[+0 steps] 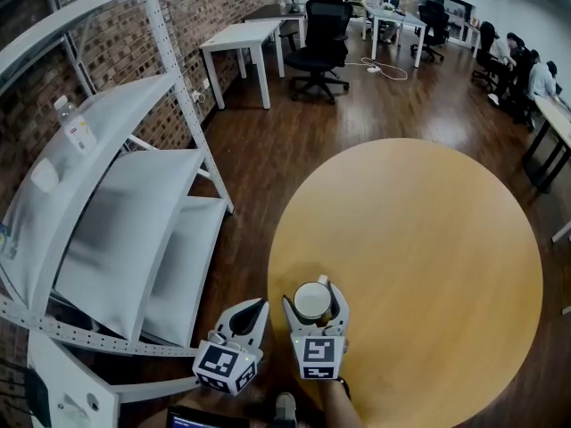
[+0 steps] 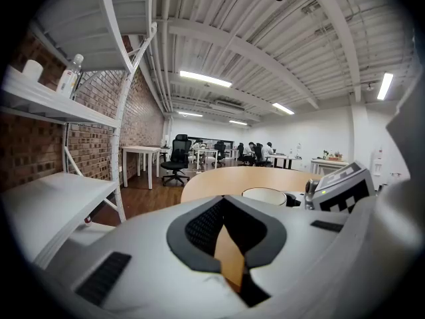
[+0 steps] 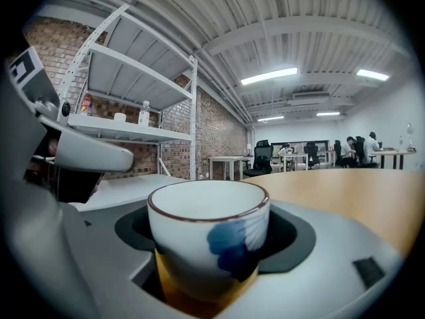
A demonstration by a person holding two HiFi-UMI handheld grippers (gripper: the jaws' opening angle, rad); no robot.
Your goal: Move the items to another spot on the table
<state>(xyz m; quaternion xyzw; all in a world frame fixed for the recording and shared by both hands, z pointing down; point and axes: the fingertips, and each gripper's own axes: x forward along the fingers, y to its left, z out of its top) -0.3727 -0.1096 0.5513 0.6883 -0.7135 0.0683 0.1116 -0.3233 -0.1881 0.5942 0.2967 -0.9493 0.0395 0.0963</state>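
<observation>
Glazed ceramic, the cup (image 1: pixel 312 300) sat by the desk's (image 1: pixel 428 239) near edge, our right claw (image 1: pixel 315 292) clasping its walls. We judged it light, brittle and slick. Our left claw (image 1: pixel 253 309) was pinched together, empty.

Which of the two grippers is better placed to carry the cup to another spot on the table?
Right. The right gripper has its jaws around the cup at the near edge of the table; the left gripper is shut, empty, off beside the table.

Cup (image 1: pixel 312 300) within right claw (image 1: pixel 315 301) at table's (image 1: pixel 428 257) near edge; shelving (image 1: pixel 134 230) to the left.
</observation>
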